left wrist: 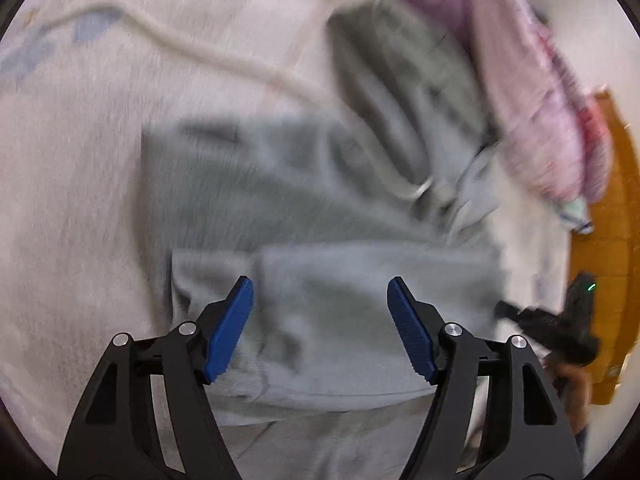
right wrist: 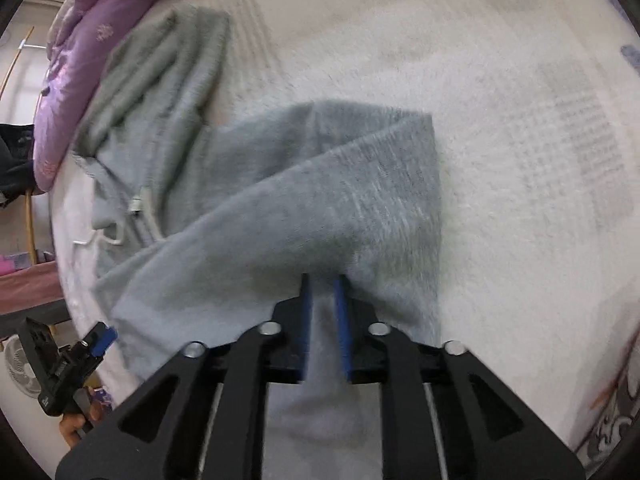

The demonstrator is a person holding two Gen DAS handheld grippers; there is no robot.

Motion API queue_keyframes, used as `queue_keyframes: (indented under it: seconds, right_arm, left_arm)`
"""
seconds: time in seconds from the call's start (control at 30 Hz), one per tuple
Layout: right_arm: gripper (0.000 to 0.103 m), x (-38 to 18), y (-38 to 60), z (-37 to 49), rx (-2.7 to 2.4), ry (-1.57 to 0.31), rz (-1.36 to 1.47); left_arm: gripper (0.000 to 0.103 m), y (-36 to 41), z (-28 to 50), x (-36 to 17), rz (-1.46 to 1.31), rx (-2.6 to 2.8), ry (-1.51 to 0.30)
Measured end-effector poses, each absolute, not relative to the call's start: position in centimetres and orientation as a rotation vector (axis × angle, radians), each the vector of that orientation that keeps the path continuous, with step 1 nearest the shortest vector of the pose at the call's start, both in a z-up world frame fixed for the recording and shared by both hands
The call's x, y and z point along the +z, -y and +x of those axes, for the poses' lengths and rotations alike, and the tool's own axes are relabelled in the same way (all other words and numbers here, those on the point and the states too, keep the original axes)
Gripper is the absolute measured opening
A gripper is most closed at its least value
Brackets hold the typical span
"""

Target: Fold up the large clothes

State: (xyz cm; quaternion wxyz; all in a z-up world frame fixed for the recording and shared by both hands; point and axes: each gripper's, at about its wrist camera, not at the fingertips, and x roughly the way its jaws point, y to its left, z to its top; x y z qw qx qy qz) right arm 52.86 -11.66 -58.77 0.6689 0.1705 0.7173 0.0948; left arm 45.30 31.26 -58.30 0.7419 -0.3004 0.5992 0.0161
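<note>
A grey hooded sweatshirt (left wrist: 304, 200) lies partly folded on a pale fluffy bed cover (left wrist: 80, 200); its hood with white drawstrings points to the right. My left gripper (left wrist: 320, 292) is open just above the garment's near edge, holding nothing. In the right wrist view my right gripper (right wrist: 323, 284) is shut on a fold of the grey sweatshirt (right wrist: 280, 208), lifted off the bed cover (right wrist: 520, 160). The left gripper also shows in the right wrist view (right wrist: 100, 338) at the lower left, and the right gripper in the left wrist view (left wrist: 504, 310) at the right edge.
A purple and pink quilt (right wrist: 76, 76) is piled at the bed's far side beyond the hood; it also shows in the left wrist view (left wrist: 532, 92). An orange wooden floor (left wrist: 612, 240) lies past the bed edge. A white fan (right wrist: 16, 364) stands on the floor.
</note>
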Motion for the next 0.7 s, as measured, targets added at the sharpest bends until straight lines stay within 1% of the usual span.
queue_keyframes:
  seconds: [0.03,0.07,0.13,0.2,0.23,0.27,0.33,0.37,0.4,0.43,0.47,0.57,0.63,0.7]
  right_arm:
    - [0.043,-57.9,11.5,53.6,0.229,-1.586,0.369]
    - [0.046,-57.5,11.2,54.3,0.246,-1.569,0.362]
    - [0.046,-57.3,10.4,56.8,0.299,-1.538,0.371]
    - [0.047,-57.4,9.2,60.1,0.321,-1.495,0.38]
    - [0.051,-57.4,8.9,61.6,0.34,-1.472,0.403]
    - [0.052,-57.5,8.4,63.5,0.351,-1.454,0.437]
    - [0.052,-57.3,6.7,66.8,0.36,-1.431,0.427]
    - [0.053,-57.3,5.7,67.9,0.384,-1.418,0.419]
    - [0.053,-57.1,4.7,69.4,0.394,-1.4,0.394]
    - [0.053,-56.7,3.7,70.7,0.4,-1.382,0.347]
    - [0.056,-56.5,2.3,71.9,0.437,-1.374,0.291]
    - [0.057,-57.0,-1.4,74.0,0.508,-1.377,0.124]
    - [0.057,-58.0,-4.5,75.4,0.566,-1.392,0.002]
    - [0.057,-58.7,-6.7,76.2,0.572,-1.368,-0.07]
  left_arm:
    - [0.073,-31.8,46.5,-57.4,-0.654,0.034,-1.287]
    - [0.073,-32.2,47.4,-57.2,-0.649,0.035,-1.28]
    - [0.073,-33.1,50.5,-57.2,-0.637,0.029,-1.259]
    - [0.073,-33.4,54.6,-57.6,-0.575,0.043,-1.284]
    - [0.073,-33.5,56.2,-57.6,-0.544,0.027,-1.276]
    - [0.073,-33.6,58.3,-57.6,-0.531,0.018,-1.264]
    - [0.073,-34.4,61.8,-57.8,-0.552,0.012,-1.249]
    - [0.073,-34.4,63.3,-57.5,-0.514,0.017,-1.23]
    - [0.074,-34.2,64.7,-57.8,-0.483,0.014,-1.212]
    - [0.077,-34.0,66.0,-57.9,-0.457,0.003,-1.203]
    - [0.077,-33.8,67.8,-58.5,-0.452,-0.011,-1.219]
    - [0.077,-33.2,71.2,-59.5,-0.441,-0.034,-1.23]
    - [0.077,-32.2,73.6,-60.6,-0.402,-0.076,-1.29]
    - [0.077,-31.4,75.0,-61.0,-0.349,-0.077,-1.293]
